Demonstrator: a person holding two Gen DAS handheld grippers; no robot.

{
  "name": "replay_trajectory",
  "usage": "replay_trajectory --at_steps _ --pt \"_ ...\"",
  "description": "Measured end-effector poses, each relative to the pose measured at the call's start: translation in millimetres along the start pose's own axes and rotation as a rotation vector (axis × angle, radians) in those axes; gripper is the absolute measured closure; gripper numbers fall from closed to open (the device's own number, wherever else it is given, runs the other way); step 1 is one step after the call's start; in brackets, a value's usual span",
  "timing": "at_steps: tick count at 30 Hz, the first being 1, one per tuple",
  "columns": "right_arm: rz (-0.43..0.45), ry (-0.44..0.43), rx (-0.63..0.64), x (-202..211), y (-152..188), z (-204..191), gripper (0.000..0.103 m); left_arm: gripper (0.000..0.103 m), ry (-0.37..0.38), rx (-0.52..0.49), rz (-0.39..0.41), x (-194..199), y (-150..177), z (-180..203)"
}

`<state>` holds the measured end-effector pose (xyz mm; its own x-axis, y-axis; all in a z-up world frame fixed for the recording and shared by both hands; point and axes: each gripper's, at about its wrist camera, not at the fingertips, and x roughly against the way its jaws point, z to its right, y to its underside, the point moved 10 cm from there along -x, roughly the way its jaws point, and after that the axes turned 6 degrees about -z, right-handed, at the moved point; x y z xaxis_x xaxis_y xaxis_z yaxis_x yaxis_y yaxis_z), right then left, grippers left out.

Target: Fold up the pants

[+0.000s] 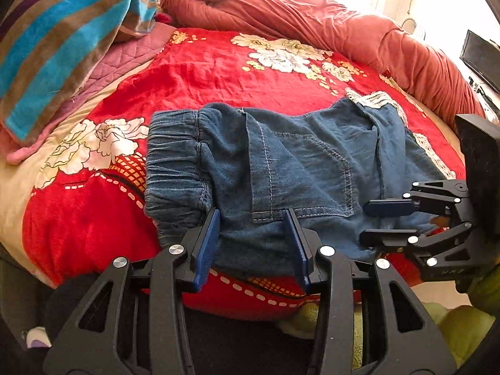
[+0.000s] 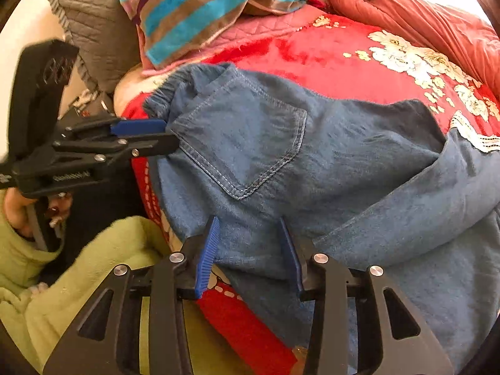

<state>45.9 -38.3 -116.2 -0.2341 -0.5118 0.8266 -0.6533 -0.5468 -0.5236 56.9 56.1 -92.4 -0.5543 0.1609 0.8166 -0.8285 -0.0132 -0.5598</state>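
Blue denim pants (image 1: 281,162) lie folded on a red flowered bedspread (image 1: 218,75), elastic waistband (image 1: 172,162) to the left. They also show in the right wrist view (image 2: 312,162), back pocket (image 2: 250,143) up. My left gripper (image 1: 253,218) is open, its jaws over the near edge of the pants by the waistband. My right gripper (image 2: 250,228) is open over the near edge further right. The right gripper shows in the left wrist view (image 1: 375,222). The left gripper shows in the right wrist view (image 2: 168,134) by the waistband.
A striped blue and brown blanket (image 1: 62,47) lies at the back left. A rolled red-brown duvet (image 1: 312,25) runs along the back and right. A grey pillow (image 2: 93,28) is at the far left. The person's green sleeve (image 2: 93,265) is near the bed edge.
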Motion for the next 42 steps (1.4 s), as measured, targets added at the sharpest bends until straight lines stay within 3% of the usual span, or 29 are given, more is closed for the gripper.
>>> replay_trajectory --at_steps 1,4,5,9,14,17,21,24,28,31,39,42 --pt "0.02 -0.002 -0.003 7.8 -3.2 1.8 0.053 0.068 0.004 0.005 0.011 3.7 -1.6 0.4" --pt "0.093 0.013 -0.027 36.0 -11.9 14.4 0.048 0.061 0.004 0.008 0.043 16.6 -7.8 1.8" --pt "0.111 0.028 -0.034 43.1 -13.4 20.7 0.048 0.054 -0.009 0.007 0.06 23.3 -10.7 2.6" --pt "0.184 0.096 -0.082 74.8 -17.7 49.8 0.036 0.051 -0.024 0.011 0.097 40.9 -17.8 6.1" --pt "0.248 0.162 -0.154 102.9 -20.3 82.7 0.03 0.039 -0.012 0.001 0.121 54.5 -23.2 19.5" --pt "0.277 0.192 -0.181 117.4 -18.1 96.7 0.029 0.03 -0.051 -0.02 0.134 59.1 -24.9 28.6" --pt "0.301 0.241 -0.208 129.4 -17.0 113.4 0.02 0.025 -0.038 -0.041 0.134 57.5 -27.3 47.2" --pt "0.299 0.264 -0.231 131.1 -18.2 126.1 0.02 0.025 -0.009 -0.072 0.116 50.5 -27.6 67.4" --pt "0.284 0.285 -0.249 129.0 -25.7 141.7 0.02 0.025 0.104 -0.077 0.033 28.6 -22.0 96.6" --pt "0.252 0.3 -0.261 120.1 -35.2 155.7 0.02 0.026 0.148 -0.088 -0.021 10.7 -18.9 112.9" --pt "0.154 0.319 -0.303 79.3 -66.6 198.2 0.02 0.044 0.25 -0.101 -0.142 -36.5 -19.8 147.7" --pt "0.107 0.349 -0.307 57.7 -77.2 214.9 0.02 0.046 0.28 -0.119 -0.184 -54.1 -20.2 161.5"
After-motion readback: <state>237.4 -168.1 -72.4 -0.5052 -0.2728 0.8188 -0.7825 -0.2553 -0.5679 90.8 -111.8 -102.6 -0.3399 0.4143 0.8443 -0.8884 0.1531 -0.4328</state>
